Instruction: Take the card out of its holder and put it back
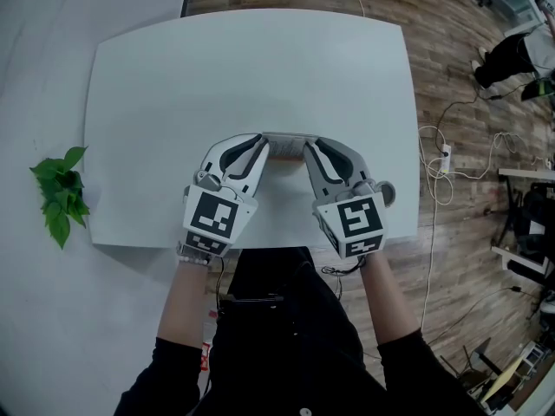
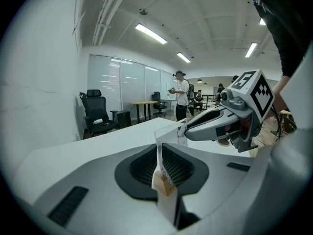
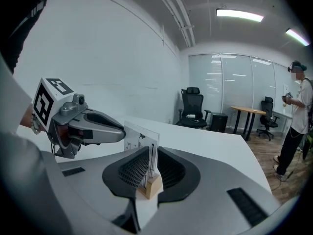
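Both my grippers are down at the near edge of the white table point(image 1: 251, 68), facing each other with the card point(image 3: 139, 137) standing upright between them in its wooden holder point(image 3: 149, 186). My left gripper point(image 2: 159, 147) has its jaws drawn in narrow, pinching one end of the card just above the wood. My right gripper point(image 3: 153, 150) sits on the other end, jaws close together with the wooden holder wedged between them and the card rising through the gap.
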`<state>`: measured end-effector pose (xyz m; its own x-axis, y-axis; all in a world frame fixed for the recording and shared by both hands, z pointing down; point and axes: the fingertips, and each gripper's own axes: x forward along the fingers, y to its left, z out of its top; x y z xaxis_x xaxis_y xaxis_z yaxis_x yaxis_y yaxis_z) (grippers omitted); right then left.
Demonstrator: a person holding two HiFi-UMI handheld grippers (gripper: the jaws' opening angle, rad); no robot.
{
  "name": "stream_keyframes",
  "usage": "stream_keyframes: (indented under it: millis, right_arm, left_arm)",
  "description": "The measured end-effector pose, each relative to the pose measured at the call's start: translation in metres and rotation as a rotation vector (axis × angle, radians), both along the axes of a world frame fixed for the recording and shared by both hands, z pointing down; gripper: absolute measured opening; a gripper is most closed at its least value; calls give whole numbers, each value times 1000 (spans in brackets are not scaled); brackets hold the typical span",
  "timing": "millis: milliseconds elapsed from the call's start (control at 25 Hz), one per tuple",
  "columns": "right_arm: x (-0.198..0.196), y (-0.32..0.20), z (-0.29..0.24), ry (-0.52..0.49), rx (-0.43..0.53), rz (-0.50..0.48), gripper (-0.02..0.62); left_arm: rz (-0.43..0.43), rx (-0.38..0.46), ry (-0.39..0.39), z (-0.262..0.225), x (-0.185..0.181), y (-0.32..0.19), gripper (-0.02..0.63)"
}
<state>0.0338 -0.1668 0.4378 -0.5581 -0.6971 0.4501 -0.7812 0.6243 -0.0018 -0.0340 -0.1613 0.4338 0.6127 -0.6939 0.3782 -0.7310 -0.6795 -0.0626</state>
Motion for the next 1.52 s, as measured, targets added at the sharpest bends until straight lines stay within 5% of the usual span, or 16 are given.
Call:
stream_keyframes:
  millis: [1520]
  right_arm:
    - [-7, 3, -84, 4, 149, 7, 83]
  left_arm:
    - [-10, 115, 28, -80, -8, 7, 40]
